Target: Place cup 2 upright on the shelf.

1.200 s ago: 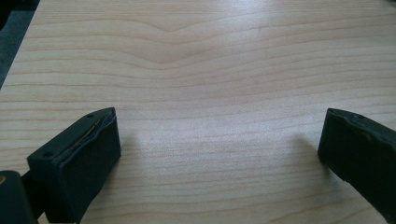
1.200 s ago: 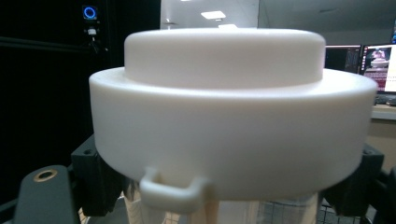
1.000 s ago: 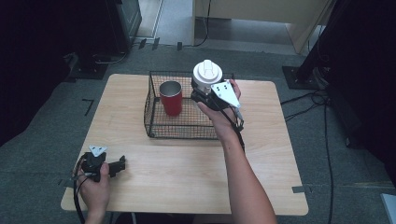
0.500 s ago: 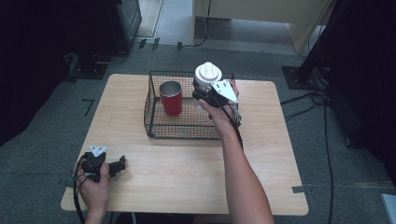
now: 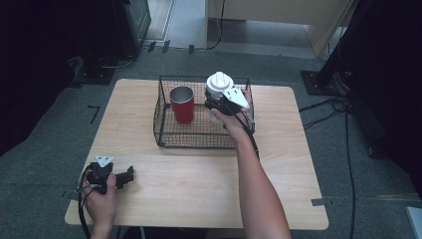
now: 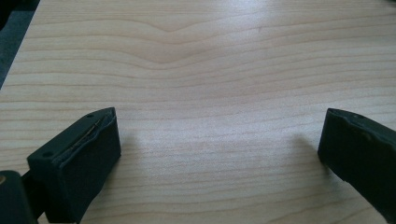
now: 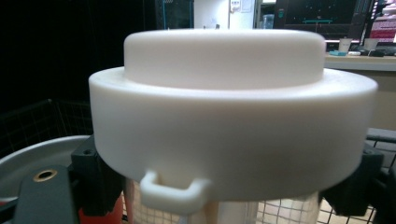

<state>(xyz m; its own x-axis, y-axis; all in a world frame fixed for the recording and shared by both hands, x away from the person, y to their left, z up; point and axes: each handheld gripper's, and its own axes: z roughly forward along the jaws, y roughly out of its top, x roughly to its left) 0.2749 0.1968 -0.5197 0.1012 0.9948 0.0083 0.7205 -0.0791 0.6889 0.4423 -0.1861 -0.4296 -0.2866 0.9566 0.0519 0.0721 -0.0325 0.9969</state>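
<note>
The left gripper (image 5: 130,175) rested low over the near left part of the wooden table (image 5: 199,184), its jaws spread wide with nothing between them. Farther right, a red cup (image 5: 182,104) stood in the wire basket (image 5: 164,134). The right gripper (image 5: 215,99) pinched a white-lidded container (image 5: 219,83) just below its lid, above the right side of the basket.

In the right gripper view the white-lidded container (image 7: 229,126) is cut off below its lid, hiding its body. Behind it, the red cup (image 7: 37,161) shows merely a rim sliver.
</note>
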